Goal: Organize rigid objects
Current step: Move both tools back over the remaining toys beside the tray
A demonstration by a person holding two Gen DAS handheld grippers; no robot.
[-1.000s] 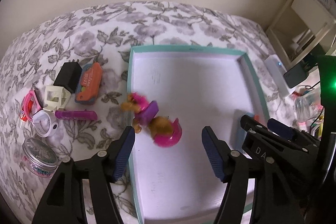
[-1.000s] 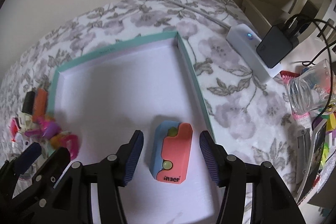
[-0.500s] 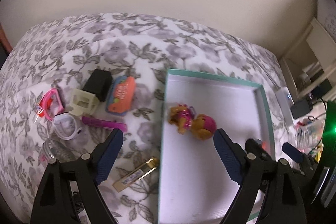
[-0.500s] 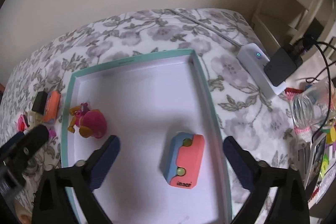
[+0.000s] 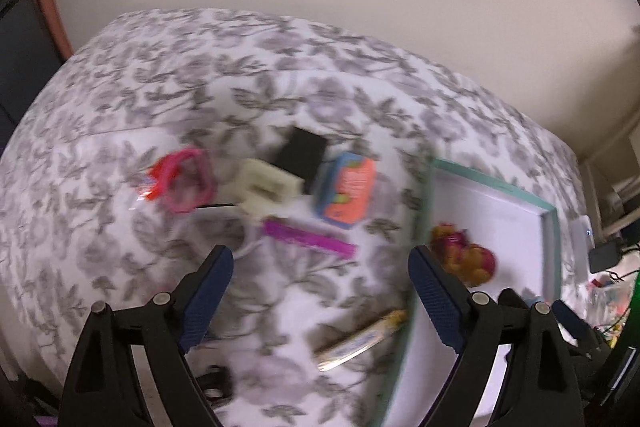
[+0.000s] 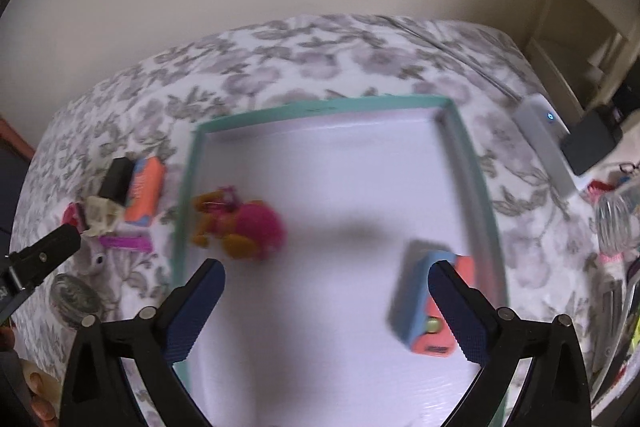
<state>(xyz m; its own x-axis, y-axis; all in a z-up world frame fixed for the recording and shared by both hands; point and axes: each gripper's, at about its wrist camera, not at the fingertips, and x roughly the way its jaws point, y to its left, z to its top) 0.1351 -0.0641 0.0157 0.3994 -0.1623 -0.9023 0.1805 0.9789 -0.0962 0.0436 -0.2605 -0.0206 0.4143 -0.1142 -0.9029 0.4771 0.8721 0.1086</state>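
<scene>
Between picks, both tongs empty above the floral bed.

Nearest us, our left tongs [image 5: 320, 291] gape wide with nothing between the pads, over the purple bar [image 5: 308, 239] and gold tube [image 5: 360, 339]; our right tongs [image 6: 326, 307] stand fully apart, holding nothing, above the teal-rimmed tray [image 6: 480, 187]. In the tray lie the pink-and-orange toy figure [image 6: 240, 227] and a coral-and-blue case [image 6: 416, 307]. We judge the next move is a left-hand descent onto a loose piece, squared across its narrow sides. Farther off sit the cream block [image 5: 268, 187], black box [image 5: 300, 151], orange case [image 5: 348, 191] and pink ring [image 5: 184, 179]; beyond, a plain wall.
</scene>
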